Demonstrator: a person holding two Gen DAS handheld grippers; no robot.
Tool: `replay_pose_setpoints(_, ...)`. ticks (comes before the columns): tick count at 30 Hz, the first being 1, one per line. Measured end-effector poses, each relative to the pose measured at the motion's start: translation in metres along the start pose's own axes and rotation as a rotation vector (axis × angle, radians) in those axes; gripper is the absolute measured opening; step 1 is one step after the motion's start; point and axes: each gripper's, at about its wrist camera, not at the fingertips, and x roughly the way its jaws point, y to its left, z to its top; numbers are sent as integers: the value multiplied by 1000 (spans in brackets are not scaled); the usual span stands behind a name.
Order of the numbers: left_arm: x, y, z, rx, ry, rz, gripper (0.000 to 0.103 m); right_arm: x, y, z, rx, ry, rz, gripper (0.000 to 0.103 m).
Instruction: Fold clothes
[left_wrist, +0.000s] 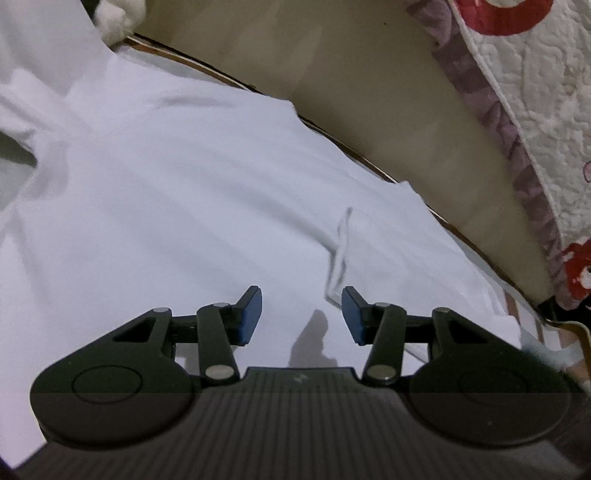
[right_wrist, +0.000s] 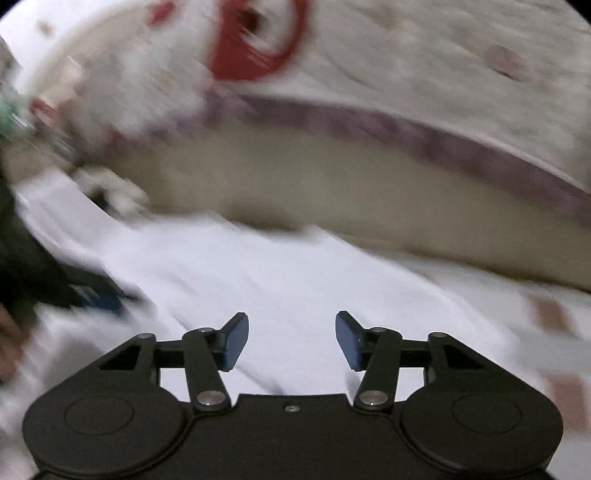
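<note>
Left wrist view, from left to right: a white shirt lies spread flat and fills most of the frame. At the far left its cloth bunches into a fold with a grey gap beside it, and a white fluffy lump sits at the top left corner. Low in the middle, the left gripper hangs over the shirt with its jaws partly apart; its blue pads press on nothing and no cloth lies between them. Just beyond the right pad a thin raised crease runs up across the cloth. Past the shirt's far edge comes a beige surface, and at the far right a quilt with a purple border and red prints.

Right wrist view is blurred. At the far left a dark shape with a blue patch enters the frame; what it is cannot be told. The shirt spreads across the lower middle, and the right gripper hangs over it, its jaws wide apart and holding nothing, the blue pads clear of the cloth. Behind lies the beige surface, and above it the quilt stretches to the right, with a red ring print near the top middle.
</note>
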Motion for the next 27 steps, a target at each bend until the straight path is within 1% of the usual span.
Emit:
replay_pose_setpoints(2,7,-2,-1,-4,10,-21,49,-12,-7,-27,1,39,-99,58)
replay_pose_setpoints(4,16,-6,-2,-11,16,-24,49,-25,-14,-45,83,52,-124,59)
replay_pose_setpoints(5,19,-7,-2,-11,11,-25,50,-28,-18,-51,127,60,-120,59)
replay_pose_setpoints(7,27,-12,1,-11,-5,-22,52,-22,-22,-54,197,81,-82,61)
replay_pose_setpoints(9,36,-18,6,2,-14,-11,56,-16,-27,-58,267,102,-44,61)
replay_pose_setpoints(10,40,-22,8,16,-18,-6,57,-12,-27,-59,282,110,-38,61)
replay_pose_setpoints(11,44,-27,11,39,-15,-2,58,-8,-24,-58,267,114,-52,61)
replay_pose_setpoints(12,50,-34,13,74,-9,4,58,-4,-21,-57,253,116,-68,61)
replay_pose_setpoints(14,60,-48,14,153,-8,19,58,2,-14,-55,234,107,-101,65)
replay_pose_setpoints(15,65,-57,13,206,-5,28,56,4,-14,-55,234,95,-111,66)
replay_pose_setpoints(16,69,-67,11,267,-5,44,47,6,-15,-55,234,81,-121,67)
replay_pose_setpoints(17,70,-78,9,343,-9,62,1,8,-16,-54,234,68,-132,67)
replay_pose_setpoints(18,69,-89,6,423,-16,79,4,10,-17,-54,234,56,-142,67)
replay_pose_setpoints(19,69,-101,3,504,-22,96,4,13,-18,-52,233,48,-153,67)
replay_pose_setpoints(20,61,-110,2,563,-65,97,3,16,-20,-51,233,40,-164,67)
replay_pose_setpoints(21,50,-119,1,613,-123,90,3,18,-21,-50,230,34,-174,67)
replay_pose_setpoints(22,39,-124,4,637,-178,88,3,19,-20,-49,224,32,-181,67)
replay_pose_setpoints(23,25,-127,10,636,-228,90,4,21,-20,-48,218,29,-189,67)
replay_pose_setpoints(26,-16,-111,29,516,-397,142,4,22,-20,-48,218,19,-196,66)
replay_pose_setpoints(27,-24,-98,37,458,-430,174,4,23,-21,-47,222,19,-197,66)
